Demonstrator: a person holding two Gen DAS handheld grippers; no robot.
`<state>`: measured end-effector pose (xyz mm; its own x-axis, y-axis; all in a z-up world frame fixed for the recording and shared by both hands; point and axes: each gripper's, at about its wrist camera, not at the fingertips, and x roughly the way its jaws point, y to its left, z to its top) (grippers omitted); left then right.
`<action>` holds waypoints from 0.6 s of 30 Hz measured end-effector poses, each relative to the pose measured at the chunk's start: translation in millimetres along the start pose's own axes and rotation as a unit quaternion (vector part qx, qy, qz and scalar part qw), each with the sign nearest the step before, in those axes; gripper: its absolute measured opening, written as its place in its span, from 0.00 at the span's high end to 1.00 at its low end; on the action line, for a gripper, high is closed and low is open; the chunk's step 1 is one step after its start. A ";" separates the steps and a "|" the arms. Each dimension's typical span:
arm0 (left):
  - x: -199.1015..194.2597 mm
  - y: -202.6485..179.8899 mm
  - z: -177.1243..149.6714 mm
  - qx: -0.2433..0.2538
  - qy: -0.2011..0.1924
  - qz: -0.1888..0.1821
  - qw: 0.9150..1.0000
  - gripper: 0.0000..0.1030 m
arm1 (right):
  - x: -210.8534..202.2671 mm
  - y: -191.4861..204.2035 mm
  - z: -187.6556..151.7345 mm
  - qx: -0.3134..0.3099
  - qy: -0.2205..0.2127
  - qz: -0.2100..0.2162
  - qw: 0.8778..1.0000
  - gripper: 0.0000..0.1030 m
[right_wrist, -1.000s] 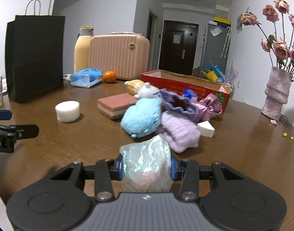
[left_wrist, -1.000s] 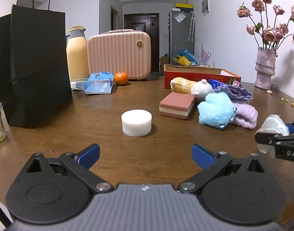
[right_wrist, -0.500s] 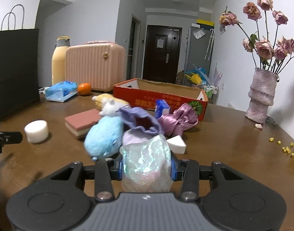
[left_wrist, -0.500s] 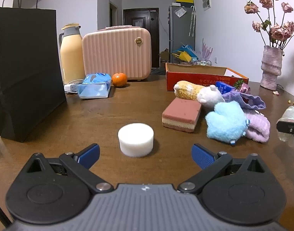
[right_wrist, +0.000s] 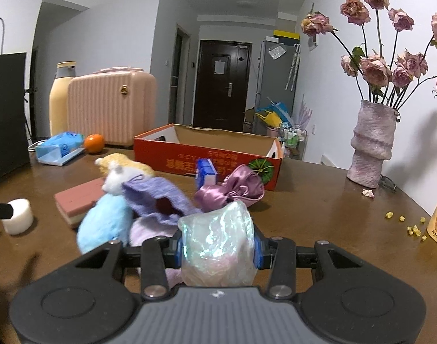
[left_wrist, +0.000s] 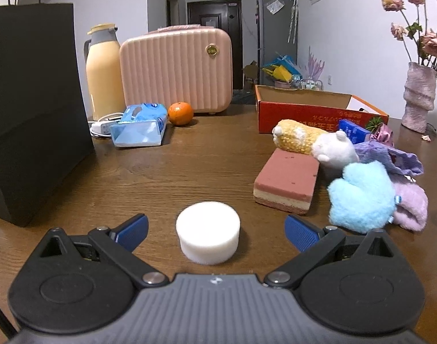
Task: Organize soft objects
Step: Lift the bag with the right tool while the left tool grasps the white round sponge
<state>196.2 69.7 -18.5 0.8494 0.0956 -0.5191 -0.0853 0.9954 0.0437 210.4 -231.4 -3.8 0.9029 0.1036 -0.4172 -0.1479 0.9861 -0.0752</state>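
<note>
While the right gripper, clamped on the iridescent bag, has risen toward the far red box, the left gripper has advanced, jaws wide and empty, straddling the white foam puck; a pickup looks imminent

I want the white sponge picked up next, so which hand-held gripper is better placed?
Left. The left hand-held gripper is open with the white sponge between its fingers; the right hand-held gripper already holds a shiny bag.
</note>
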 end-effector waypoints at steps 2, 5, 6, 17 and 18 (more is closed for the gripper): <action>7.3 0.5 2.9 -0.003 0.006 0.000 1.000 0.00 | 6.0 -4.4 2.3 0.002 -0.001 -0.002 1.000 0.60; 19.0 -0.3 6.3 -0.011 0.015 -0.001 1.000 0.00 | 14.9 -10.4 4.1 0.006 -0.004 -0.003 1.000 0.59; 23.6 -0.2 6.8 -0.016 0.019 -0.003 1.000 0.00 | 17.2 -11.6 3.6 0.007 -0.005 -0.003 1.000 0.59; 56.0 8.2 9.0 -0.050 0.068 0.006 0.996 0.00 | 27.3 -34.5 1.1 0.054 -0.010 0.017 0.998 0.59; 58.8 9.0 9.7 -0.052 0.070 0.009 0.996 0.00 | 26.6 -35.5 1.4 0.057 -0.013 0.018 0.998 0.59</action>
<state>250.5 84.3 -40.3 0.7665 0.1038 -0.6338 -0.1594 0.9867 -0.0311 240.2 -263.6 -10.9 0.9078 0.1416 -0.3949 -0.1352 0.9898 0.0441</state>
